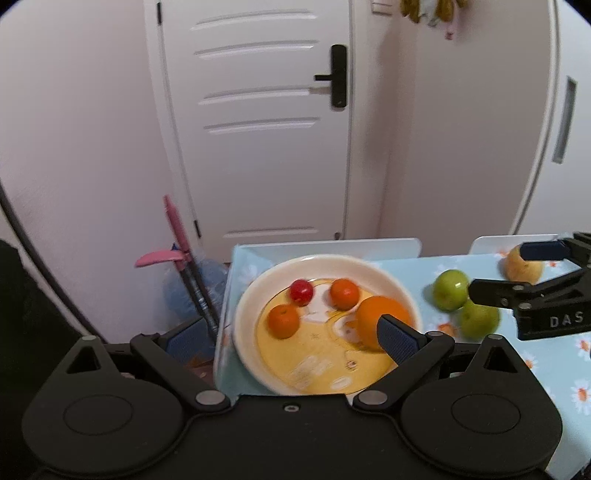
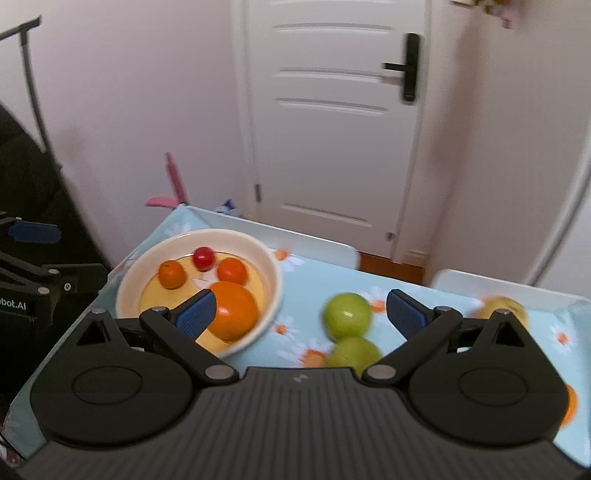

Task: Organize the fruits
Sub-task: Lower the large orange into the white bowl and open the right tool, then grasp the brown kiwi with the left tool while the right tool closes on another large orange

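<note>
Beside the bowl [image 2: 275, 280], blurred: two green apples [image 2: 347, 314], nearer one half hidden behind the right gripper [image 2: 301, 314] body. Farther from the bowl, a yellowish fruit [image 2: 511, 308], smeared, kind unclear, partly covered by the gripper linkage. Part of the large orange [image 1: 380, 314] in the bowl masked by a blue pad [image 1: 397, 338]. Well above the bowl, something hanging on the wall [image 1: 430, 11], cut by the top edge, unidentifiable.
</note>
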A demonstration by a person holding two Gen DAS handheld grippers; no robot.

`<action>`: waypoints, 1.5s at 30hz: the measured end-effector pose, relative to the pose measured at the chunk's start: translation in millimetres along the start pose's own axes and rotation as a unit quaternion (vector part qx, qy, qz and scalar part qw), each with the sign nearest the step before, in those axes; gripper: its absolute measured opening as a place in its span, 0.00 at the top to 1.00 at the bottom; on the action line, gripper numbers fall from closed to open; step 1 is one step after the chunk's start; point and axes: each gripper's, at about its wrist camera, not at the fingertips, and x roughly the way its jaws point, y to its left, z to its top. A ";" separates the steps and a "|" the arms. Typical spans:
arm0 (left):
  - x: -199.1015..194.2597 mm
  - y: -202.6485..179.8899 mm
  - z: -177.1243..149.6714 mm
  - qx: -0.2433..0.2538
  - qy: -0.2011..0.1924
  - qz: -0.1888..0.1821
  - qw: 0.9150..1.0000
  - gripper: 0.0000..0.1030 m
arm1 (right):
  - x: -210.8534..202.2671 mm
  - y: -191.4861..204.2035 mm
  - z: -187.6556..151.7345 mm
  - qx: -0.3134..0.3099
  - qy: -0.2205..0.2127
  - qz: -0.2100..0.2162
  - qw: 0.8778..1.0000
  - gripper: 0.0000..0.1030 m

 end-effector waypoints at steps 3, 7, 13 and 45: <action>-2.6 -10.2 4.0 0.009 -0.007 -0.016 1.000 0.03 | -19.3 -15.2 -5.2 0.017 -0.004 -0.025 1.000 0.00; -6.7 -27.5 7.9 0.026 -0.016 -0.031 0.999 0.03 | -40.5 -37.0 -15.0 0.033 -0.009 -0.053 0.998 0.00; -19.1 -61.0 7.7 0.033 -0.023 -0.038 0.998 0.03 | -67.4 -72.9 -31.1 0.053 -0.016 -0.068 0.996 0.00; 35.5 -310.0 -20.9 0.120 0.011 -0.097 0.988 0.03 | -76.2 -284.2 -108.9 0.009 0.017 -0.036 0.999 0.00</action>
